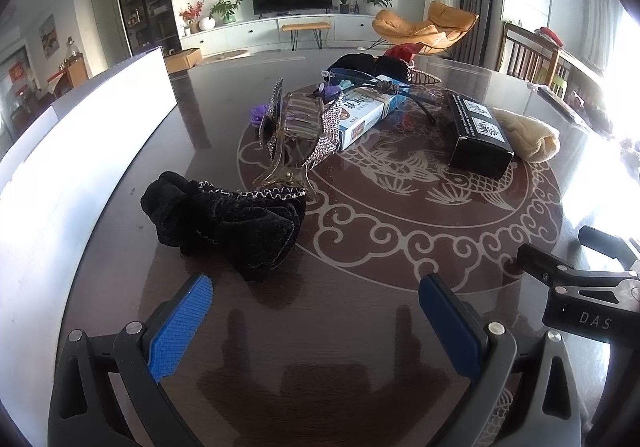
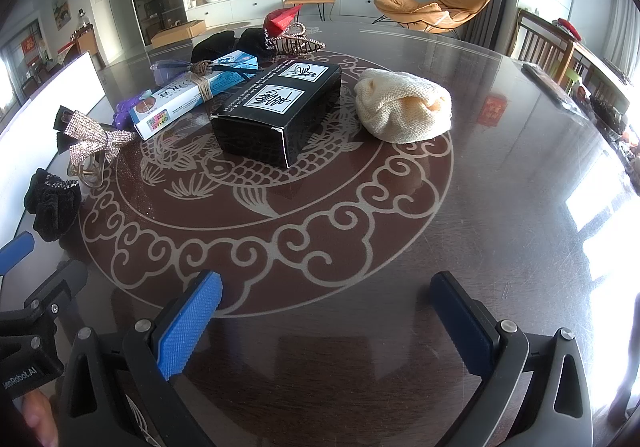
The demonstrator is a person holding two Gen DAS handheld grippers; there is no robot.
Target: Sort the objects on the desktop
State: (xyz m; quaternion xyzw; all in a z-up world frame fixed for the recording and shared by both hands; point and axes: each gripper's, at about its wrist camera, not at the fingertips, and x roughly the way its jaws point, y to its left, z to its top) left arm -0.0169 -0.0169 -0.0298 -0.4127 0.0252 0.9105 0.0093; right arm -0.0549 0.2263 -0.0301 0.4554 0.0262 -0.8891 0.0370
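1. Leftmost, a white box runs along the table edge.
2. Next, a black scrunchie lies just ahead of the left gripper, whose fingers are spread with nothing between them.
3. A sparkly hair clip stands behind it, touching a blue carton.
4. A black box sits mid-table, a cream knit hat beside it.
5. The right gripper hovers with fingers apart, empty.
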